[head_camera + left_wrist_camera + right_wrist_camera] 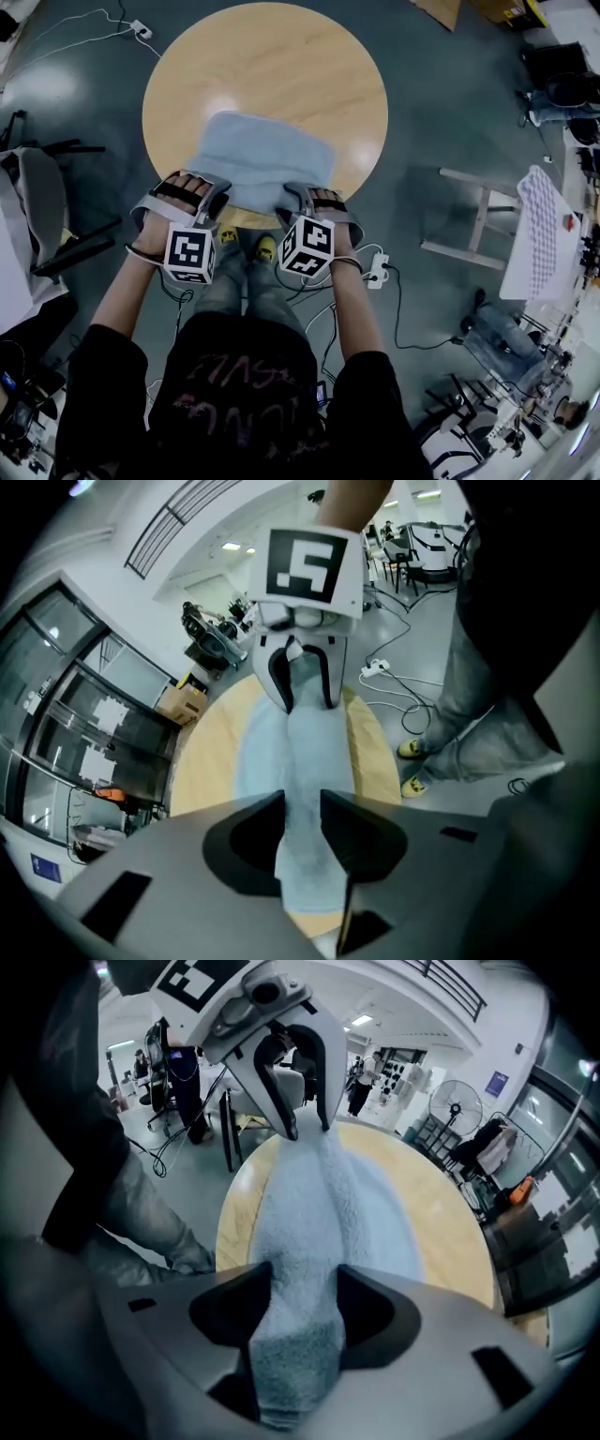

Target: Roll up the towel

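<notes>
Nearest us, our left gripper (302, 803) and right gripper (303, 1283) each have their jaws clamped on the bunched near edge of the towel (261, 159). Beyond them it lies across the near half of the round table (281, 66), its long axis running left to right.

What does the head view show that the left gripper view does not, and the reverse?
Only the head view: the full outline of the round wooden table and the left gripper's own marker cube.
Only the left gripper view: the light blue terry towel pinched between the left gripper's jaws, plus a brown cardboard box beyond the table.
Both: the towel lying on the table, the right gripper shut on the same edge nearest the person, and the person's yellow shoes.
</notes>
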Demonstrator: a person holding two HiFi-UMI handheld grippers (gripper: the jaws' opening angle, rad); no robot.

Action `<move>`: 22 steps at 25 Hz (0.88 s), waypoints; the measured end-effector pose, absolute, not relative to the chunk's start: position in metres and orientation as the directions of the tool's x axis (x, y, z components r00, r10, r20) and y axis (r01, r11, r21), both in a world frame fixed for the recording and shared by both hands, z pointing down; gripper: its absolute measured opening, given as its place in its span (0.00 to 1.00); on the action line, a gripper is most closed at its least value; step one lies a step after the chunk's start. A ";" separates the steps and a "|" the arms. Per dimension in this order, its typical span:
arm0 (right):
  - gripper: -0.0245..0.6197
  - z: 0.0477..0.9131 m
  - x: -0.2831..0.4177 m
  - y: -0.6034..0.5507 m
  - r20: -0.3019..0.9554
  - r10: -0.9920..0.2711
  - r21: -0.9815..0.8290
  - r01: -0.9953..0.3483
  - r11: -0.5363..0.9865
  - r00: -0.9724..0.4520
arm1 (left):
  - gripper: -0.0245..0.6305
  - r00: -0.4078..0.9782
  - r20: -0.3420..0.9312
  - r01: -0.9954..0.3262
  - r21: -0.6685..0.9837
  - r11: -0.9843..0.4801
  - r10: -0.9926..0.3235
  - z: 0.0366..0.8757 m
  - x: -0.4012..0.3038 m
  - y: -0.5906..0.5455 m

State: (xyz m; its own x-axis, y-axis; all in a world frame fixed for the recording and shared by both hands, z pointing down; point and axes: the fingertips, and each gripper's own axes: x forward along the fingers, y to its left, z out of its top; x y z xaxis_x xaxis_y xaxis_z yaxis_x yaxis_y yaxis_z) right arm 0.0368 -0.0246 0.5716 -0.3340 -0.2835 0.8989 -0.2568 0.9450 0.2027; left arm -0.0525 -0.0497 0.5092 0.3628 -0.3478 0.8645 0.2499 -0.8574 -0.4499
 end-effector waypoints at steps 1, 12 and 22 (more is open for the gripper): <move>0.39 0.572 0.036 -0.025 0.903 -0.270 0.189 -0.255 0.948 -0.335 | 0.23 0.343 0.873 0.253 -0.441 -0.861 -0.346 0.516 -0.053 -0.052; 0.40 0.575 0.033 -0.025 0.913 -0.152 0.060 -0.243 0.968 -0.380 | 0.39 0.258 0.949 0.309 -0.261 -0.914 -0.184 0.553 -0.052 -0.057; 0.34 0.574 0.031 -0.025 0.893 0.035 -0.165 -0.255 0.953 -0.448 | 0.30 0.182 0.979 0.279 0.035 -0.960 0.089 0.566 -0.049 -0.060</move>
